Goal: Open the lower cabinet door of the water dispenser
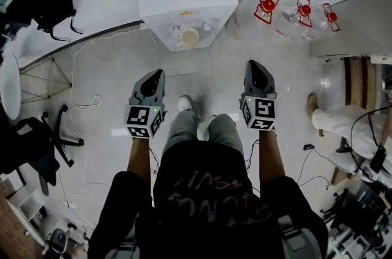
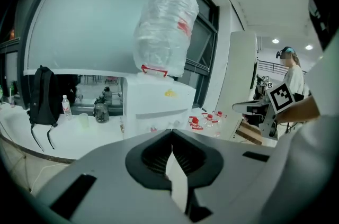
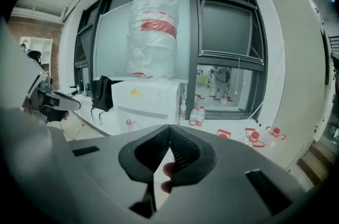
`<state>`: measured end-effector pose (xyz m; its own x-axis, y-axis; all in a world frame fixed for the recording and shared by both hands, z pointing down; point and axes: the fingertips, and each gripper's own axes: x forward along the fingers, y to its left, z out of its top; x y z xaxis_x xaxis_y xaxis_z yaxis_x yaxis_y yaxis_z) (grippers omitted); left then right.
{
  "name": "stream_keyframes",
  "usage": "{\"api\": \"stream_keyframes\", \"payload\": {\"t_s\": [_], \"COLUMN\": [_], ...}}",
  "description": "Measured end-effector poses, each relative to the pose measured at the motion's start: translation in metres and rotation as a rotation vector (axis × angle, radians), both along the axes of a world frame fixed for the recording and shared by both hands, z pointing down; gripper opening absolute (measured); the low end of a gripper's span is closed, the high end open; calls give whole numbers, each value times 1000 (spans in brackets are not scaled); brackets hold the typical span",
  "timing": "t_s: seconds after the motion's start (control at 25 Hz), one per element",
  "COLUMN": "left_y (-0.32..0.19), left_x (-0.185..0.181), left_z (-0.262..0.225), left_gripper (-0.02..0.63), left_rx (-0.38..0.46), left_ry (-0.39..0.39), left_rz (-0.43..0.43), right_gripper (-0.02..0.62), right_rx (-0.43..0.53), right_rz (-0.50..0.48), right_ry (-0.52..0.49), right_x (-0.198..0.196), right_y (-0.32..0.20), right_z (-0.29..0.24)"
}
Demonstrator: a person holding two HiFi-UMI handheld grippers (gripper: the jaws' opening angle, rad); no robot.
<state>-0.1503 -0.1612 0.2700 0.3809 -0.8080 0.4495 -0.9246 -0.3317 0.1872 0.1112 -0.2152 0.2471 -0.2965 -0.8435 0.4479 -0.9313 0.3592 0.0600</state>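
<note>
The white water dispenser [image 1: 187,7] stands ahead of me, with a plastic-wrapped water bottle [image 2: 163,27] on top. It also shows in the right gripper view as the dispenser [image 3: 151,101]. Its taps and a cup [image 1: 190,37] face me. The lower cabinet door is hidden: my own grippers cover it in both gripper views. My left gripper [image 1: 158,73] and right gripper [image 1: 253,63] hang side by side over the floor, well short of the dispenser. The left gripper [image 2: 172,133] has its jaws together with nothing between them, and so does the right gripper [image 3: 170,126].
Several empty red-capped water jugs [image 1: 300,10] lie on the floor right of the dispenser. A black backpack [image 2: 42,96] leans on the ledge at left. An office chair [image 1: 37,141] stands at left, a second person [image 1: 349,123] at right, and cables [image 1: 82,108] trail across the floor.
</note>
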Motion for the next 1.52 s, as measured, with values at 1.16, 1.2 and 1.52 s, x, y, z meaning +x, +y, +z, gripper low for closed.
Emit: {"api": "stream_keyframes", "payload": {"t_s": [1.16, 1.2, 1.52], "left_y": [-51, -51, -57], "left_x": [-2, -3, -4], "left_z": [263, 271, 330], "left_gripper": [12, 12, 12], "left_rx": [45, 47, 77], "left_ry": [-57, -57, -71], "left_rz": [-82, -90, -117], "right_gripper": [15, 15, 18], "right_rx": [-3, 1, 15], "right_rz": [-67, -73, -97], "right_ry": [-60, -65, -81], "right_x": [0, -1, 2], "right_y": [-50, -50, -60], "right_z": [280, 287, 350]}}
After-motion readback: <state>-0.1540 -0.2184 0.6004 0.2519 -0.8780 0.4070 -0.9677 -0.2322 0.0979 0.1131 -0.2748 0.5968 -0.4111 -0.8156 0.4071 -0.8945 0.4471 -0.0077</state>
